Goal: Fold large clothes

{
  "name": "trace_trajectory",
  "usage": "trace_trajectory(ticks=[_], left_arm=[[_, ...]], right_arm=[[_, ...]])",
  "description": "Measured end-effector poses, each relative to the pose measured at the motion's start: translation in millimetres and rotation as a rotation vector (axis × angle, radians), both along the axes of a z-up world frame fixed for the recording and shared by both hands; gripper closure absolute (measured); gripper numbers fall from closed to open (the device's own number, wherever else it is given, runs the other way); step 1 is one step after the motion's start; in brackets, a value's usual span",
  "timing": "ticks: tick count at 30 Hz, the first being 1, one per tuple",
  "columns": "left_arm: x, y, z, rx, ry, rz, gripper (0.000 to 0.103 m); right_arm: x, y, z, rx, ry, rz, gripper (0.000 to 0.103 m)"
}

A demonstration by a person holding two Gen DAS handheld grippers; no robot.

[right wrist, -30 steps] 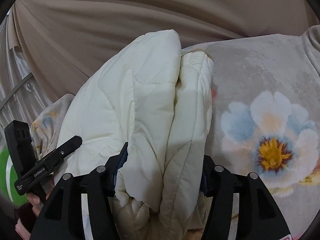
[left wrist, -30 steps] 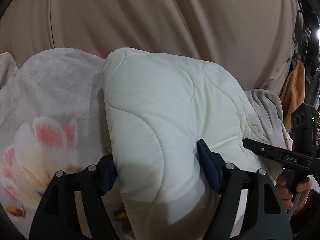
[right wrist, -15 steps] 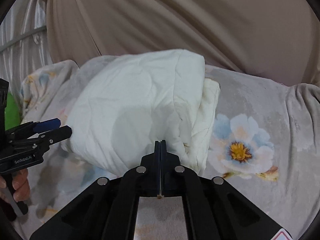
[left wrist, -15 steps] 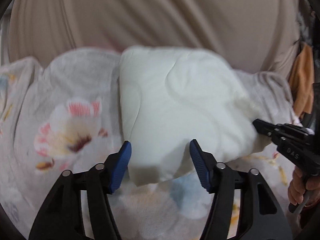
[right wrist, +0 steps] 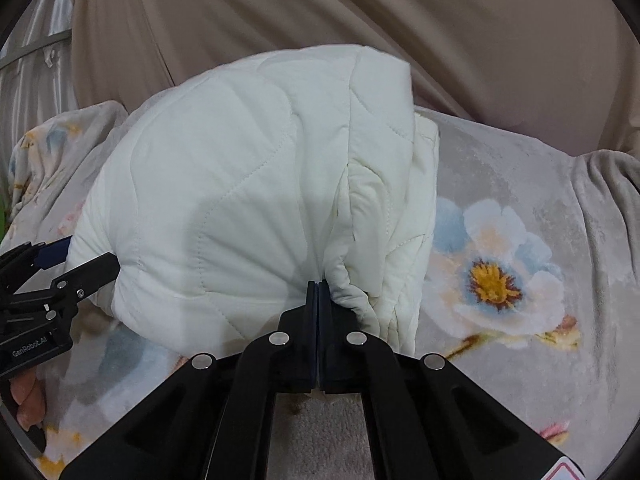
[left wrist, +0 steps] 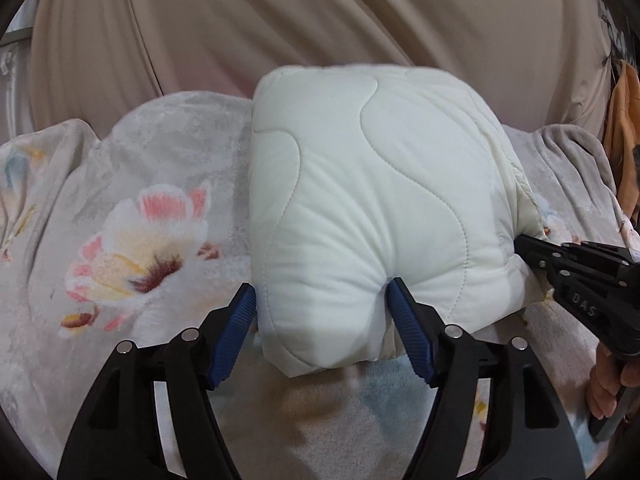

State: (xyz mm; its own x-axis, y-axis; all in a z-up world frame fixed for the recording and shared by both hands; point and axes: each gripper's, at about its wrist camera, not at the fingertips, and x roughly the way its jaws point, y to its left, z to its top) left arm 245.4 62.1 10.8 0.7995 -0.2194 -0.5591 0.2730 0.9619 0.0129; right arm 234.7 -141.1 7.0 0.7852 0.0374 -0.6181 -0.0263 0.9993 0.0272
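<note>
A folded cream quilted garment [left wrist: 380, 200] [right wrist: 240, 200] lies as a thick bundle on a floral blanket [left wrist: 140, 240]. My left gripper [left wrist: 320, 290] straddles the bundle's near left corner. Its jaws are opening, the fabric is between the blue pads, and the right pad [left wrist: 404, 312] dents the fabric. My right gripper [right wrist: 318, 284] is shut. Its tips poke into the bundle's near right side, where the fabric puckers around them. Each gripper shows in the other's view: the right gripper [left wrist: 560, 264] at the bundle's right end, the left gripper [right wrist: 80, 258] at its left end.
The floral blanket [right wrist: 520, 280] spreads out on both sides of the bundle. A beige draped cloth [left wrist: 320, 20] rises right behind it. An orange cloth [left wrist: 624, 128] hangs at the far right. A person's hand [right wrist: 26, 400] holds the left gripper's handle.
The bundle went from held up in both grippers to lying on the blanket. Both let go and pulled back. Now the left straddles its corner again and the shut right pokes into it.
</note>
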Motion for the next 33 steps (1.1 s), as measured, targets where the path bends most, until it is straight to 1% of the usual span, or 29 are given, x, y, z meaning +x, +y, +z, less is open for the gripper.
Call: trace_trajectory(ticks=[1,3,4,5,6,7,9,10,13,16,19,23,28,30,33], left_arm=[[-6,1,4,0.012,-0.020,0.015,0.036],[-23,0,13,0.030,-0.057,0.045,0.035],[-32,0,17,0.032,-0.073,0.051,0.031],[-44,-1,22,0.028,-0.092,0.051,0.024],[-54,-2,26,0.023,-0.104,0.054,0.022],[-64,-4,30,0.020,-0.116,0.058,0.020],[-84,-9,32,0.015,-0.122,0.054,0.013],[-93,-12,31,0.014,-0.125,0.054,0.011],[-116,-25,21,0.029,-0.118,0.044,0.011],[-129,-36,6,0.063,-0.108,0.065,0.011],[-132,-44,-5,0.097,-0.080,0.068,0.011],[-131,-48,-11,0.134,-0.074,0.100,0.012],[-121,-43,-19,0.131,-0.015,0.121,0.012],[-120,-43,-21,0.133,-0.009,0.124,0.012],[-122,-43,-21,0.132,-0.018,0.115,0.012]], right_arm=[[-6,-1,5,0.017,-0.006,-0.007,0.102],[-25,-1,18,0.049,-0.021,-0.026,0.089],[-39,-1,26,0.061,-0.039,-0.037,0.074],[-50,-1,31,0.069,-0.053,-0.044,0.057],[-63,0,36,0.074,-0.070,-0.059,0.051],[-76,1,38,0.075,-0.083,-0.069,0.047],[-98,4,40,0.073,-0.078,-0.073,0.044],[-107,5,37,0.074,-0.071,-0.081,0.042],[-135,7,25,0.074,-0.048,-0.117,0.039],[-150,5,12,0.046,-0.038,-0.146,0.038],[-154,0,-1,0.044,-0.007,-0.163,0.038],[-150,2,-14,0.032,0.030,-0.158,0.038],[-150,14,-17,-0.020,0.027,-0.141,0.038],[-150,16,-18,-0.029,0.024,-0.141,0.038],[-151,12,-17,-0.010,0.014,-0.149,0.038]])
